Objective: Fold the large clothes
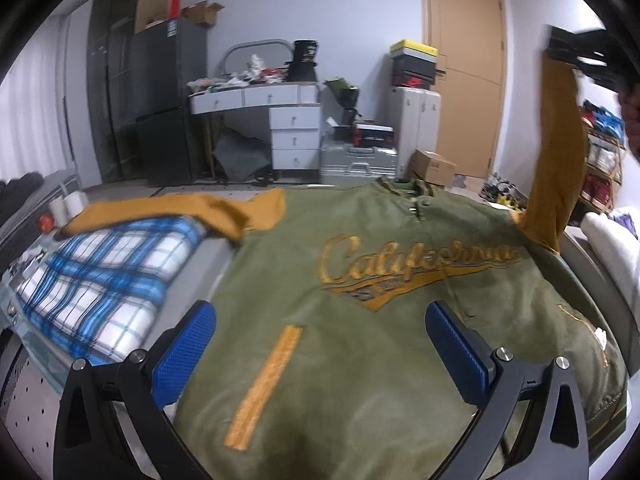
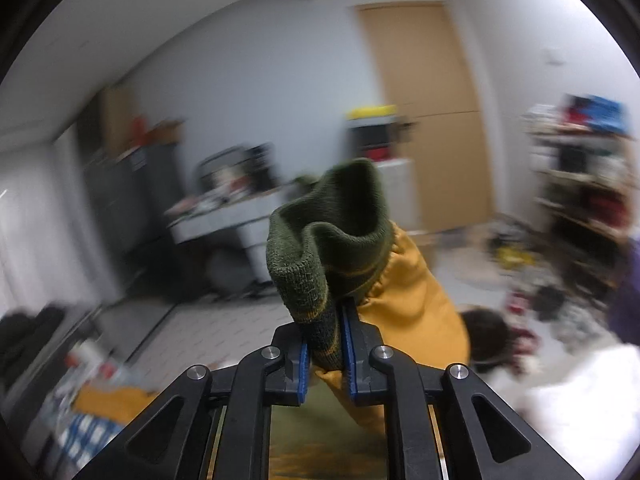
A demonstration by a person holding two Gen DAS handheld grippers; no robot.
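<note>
Grey table [image 1: 208,248], green jacket [image 1: 360,320] beside perhaps a plaid shirt [image 1: 108,276].

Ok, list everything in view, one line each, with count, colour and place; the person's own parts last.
jacket: one, olive green with mustard sleeves, spread on the table.
raised sleeve: one, mustard, lifted at the right; its green cuff is clamped.
flat sleeve: one, mustard, lying over the plaid fabric.
plaid fabric: one, blue and white, left of the jacket.
desk: one, white, cluttered, back wall.
door: one, tan, back right.
suitcase: one, silver, on the floor.
left tool: one, black with blue pads, open over the jacket.
right tool: one, black with blue pads, shut on the cuff.
</note>
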